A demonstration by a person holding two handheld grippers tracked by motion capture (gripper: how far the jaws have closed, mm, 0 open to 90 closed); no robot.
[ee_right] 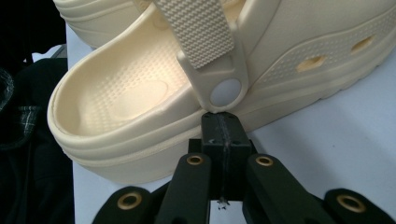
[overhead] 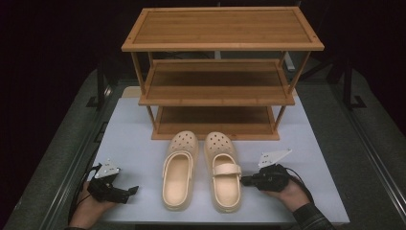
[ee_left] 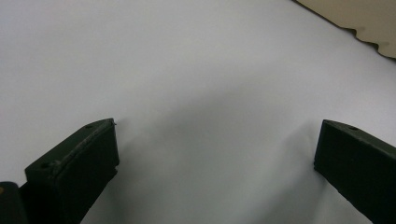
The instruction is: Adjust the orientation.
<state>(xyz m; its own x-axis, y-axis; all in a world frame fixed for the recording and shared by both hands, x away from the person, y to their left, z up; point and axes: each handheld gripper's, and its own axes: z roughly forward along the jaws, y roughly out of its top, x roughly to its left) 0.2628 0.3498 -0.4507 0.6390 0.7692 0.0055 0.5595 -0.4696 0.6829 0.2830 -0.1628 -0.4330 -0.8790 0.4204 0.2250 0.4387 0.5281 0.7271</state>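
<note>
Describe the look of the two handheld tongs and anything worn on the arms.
Both the left tongs and right tongs are black, each topped by a grey three-cornered plate and trailing a black cable. The right gripper view shows brass-coloured rivets on its linkage. The right forearm wears a dark plaid sleeve.

No readable text in any view.
Checked the cream clogs [overhead: 201, 167], their strap [ee_right: 198, 28] and round strap rivet [ee_right: 226, 92], the wooden shelf rack [overhead: 218, 72], the white table top [overhead: 129, 139] and both grippers' black jaws: no letters, brand marks, numbers, labels or signs could be made out on any of them. The rivet face was plain and blank; the clog's sides showed only moulded ridges, dimples and holes.
</note>
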